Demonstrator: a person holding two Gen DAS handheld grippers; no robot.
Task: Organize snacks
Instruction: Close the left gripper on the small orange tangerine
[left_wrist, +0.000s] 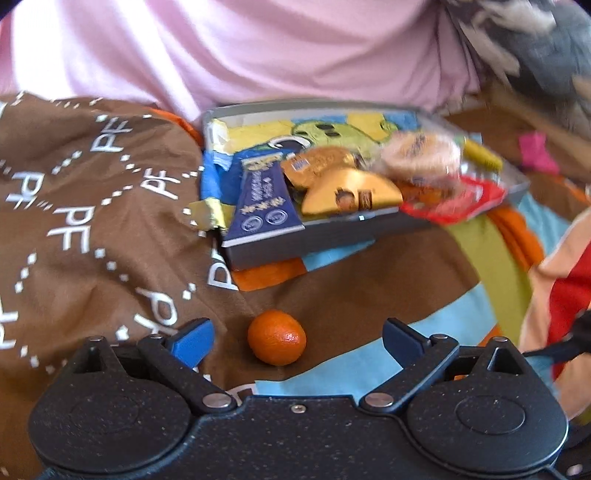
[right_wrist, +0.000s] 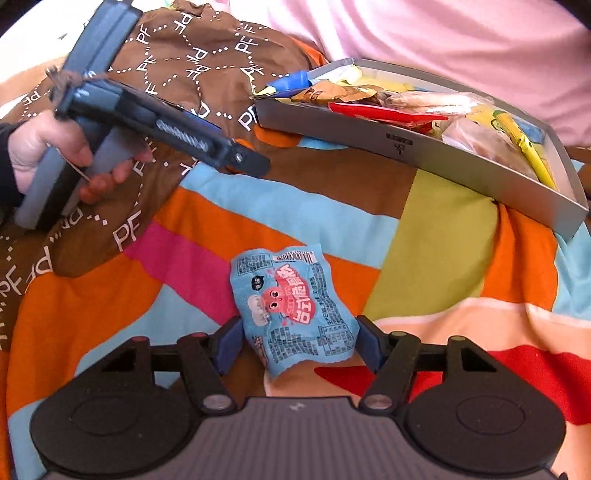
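A small orange mandarin (left_wrist: 277, 341) lies on the patterned bedcover between the blue pads of my left gripper (left_wrist: 297, 334), which stands open around it without touching it. Beyond it sits a grey tray (left_wrist: 314, 242) piled with snack packets: a blue bar (left_wrist: 262, 206), a gold packet (left_wrist: 351, 192) and a red one (left_wrist: 454, 199). My right gripper (right_wrist: 299, 347) is shut on a light blue snack packet (right_wrist: 291, 306), both pads pressing its crumpled sides. The same tray (right_wrist: 406, 147) is at the upper right in the right wrist view, and the left gripper (right_wrist: 255, 164) at the upper left.
A brown "PF" printed cloth (left_wrist: 74, 206) is bunched up left of the tray. A person's hand (right_wrist: 48, 155) holds the left gripper. Pink fabric (left_wrist: 258, 55) lies behind the tray. The striped bedcover (right_wrist: 443, 229) is soft and uneven.
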